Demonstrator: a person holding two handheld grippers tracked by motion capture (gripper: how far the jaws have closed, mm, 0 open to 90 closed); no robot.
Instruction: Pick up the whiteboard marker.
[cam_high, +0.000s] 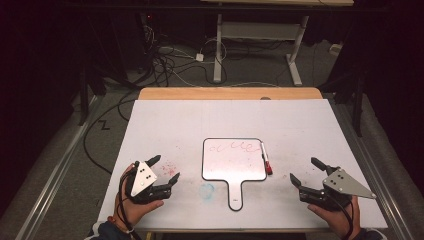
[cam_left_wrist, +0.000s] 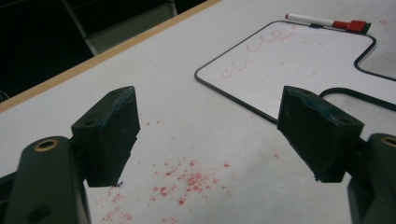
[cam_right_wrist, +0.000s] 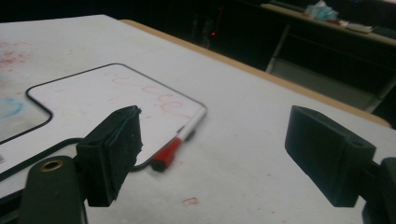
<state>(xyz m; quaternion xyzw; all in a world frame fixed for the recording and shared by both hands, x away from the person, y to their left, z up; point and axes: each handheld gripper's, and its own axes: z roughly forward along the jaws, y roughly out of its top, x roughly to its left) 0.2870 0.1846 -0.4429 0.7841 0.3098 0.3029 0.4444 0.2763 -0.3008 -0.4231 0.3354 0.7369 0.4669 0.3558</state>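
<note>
Both grippers wide open and empty, whiteboard and marker between them.

In the high view, the left gripper (cam_high: 167, 170) rests at 8 o'clock on the white table (cam_high: 300, 125) and the right gripper (cam_high: 306, 171) at 4 o'clock, each with jaws spread and holding nothing. The small whiteboard (cam_high: 234, 162), with faint red scribbles and its handle pointing to 6 o'clock, lies at the centre. The red-capped marker (cam_high: 265, 159) lies along the board's 3 o'clock edge, touching it. Red specks (cam_left_wrist: 187, 179) dot the table beneath the left jaws.
</note>
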